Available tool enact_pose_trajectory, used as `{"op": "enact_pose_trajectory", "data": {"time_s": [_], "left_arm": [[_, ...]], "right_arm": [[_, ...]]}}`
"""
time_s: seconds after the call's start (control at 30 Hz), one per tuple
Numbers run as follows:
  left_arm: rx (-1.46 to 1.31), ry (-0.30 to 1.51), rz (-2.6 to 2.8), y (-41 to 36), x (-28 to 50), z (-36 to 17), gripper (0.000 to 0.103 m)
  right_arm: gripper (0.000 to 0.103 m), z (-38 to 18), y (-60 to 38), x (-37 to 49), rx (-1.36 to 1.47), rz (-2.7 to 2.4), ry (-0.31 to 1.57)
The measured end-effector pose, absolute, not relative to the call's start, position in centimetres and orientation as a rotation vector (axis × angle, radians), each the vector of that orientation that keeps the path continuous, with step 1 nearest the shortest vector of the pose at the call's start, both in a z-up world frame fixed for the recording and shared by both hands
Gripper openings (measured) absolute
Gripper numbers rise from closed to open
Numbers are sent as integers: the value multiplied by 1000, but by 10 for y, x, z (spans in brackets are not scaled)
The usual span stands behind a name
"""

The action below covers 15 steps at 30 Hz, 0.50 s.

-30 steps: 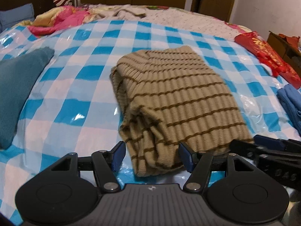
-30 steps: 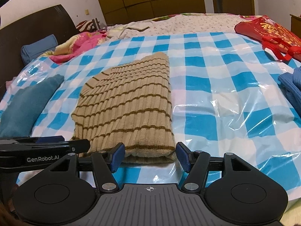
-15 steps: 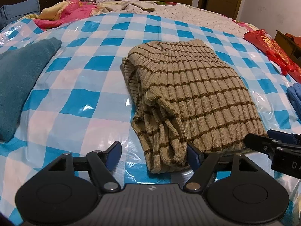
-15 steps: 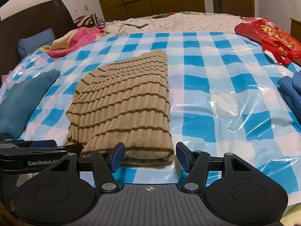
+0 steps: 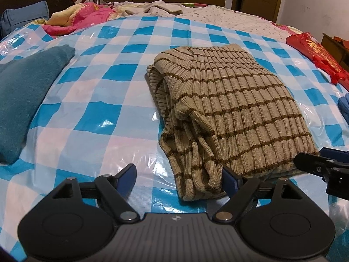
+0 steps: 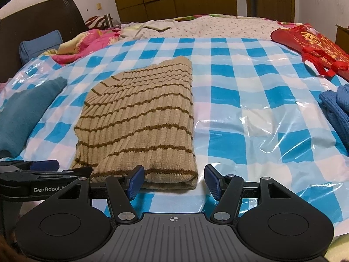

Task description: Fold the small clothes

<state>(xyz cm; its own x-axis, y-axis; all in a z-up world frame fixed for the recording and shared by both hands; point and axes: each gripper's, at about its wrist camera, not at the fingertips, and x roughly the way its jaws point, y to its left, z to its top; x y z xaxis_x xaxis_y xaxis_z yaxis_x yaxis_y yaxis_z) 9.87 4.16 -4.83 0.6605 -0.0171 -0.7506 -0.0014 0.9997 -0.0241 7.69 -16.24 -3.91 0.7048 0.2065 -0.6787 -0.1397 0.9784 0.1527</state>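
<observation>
Here, both tongs, left (image 5: 177,180) and right (image 6: 173,180), stand open at the near hem of the soft, thick, floppy sweater (image 6: 139,126) on the bed (image 6: 250,100), best gripped at its near corners.

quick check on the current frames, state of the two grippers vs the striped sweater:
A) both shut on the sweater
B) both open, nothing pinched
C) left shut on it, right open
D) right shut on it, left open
B: the left gripper and right gripper both show spread blue fingers at the near edge of the folded tan striped sweater, with no fabric pinched.
</observation>
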Motion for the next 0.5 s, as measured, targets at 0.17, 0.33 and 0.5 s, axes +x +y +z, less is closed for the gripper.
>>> {"op": "enact_pose_trajectory", "data": {"time_s": [0.17, 0.33, 0.5], "left_arm": [[-23, 847, -3, 43, 99, -49, 92], [-31, 851, 8, 45, 100, -51, 92], [-37, 855, 23, 47, 100, -51, 92]], "right_arm": [[61, -40, -162, 77, 82, 191, 765], [61, -40, -161, 75, 71, 185, 762], [61, -41, -163, 72, 73, 176, 762]]}}
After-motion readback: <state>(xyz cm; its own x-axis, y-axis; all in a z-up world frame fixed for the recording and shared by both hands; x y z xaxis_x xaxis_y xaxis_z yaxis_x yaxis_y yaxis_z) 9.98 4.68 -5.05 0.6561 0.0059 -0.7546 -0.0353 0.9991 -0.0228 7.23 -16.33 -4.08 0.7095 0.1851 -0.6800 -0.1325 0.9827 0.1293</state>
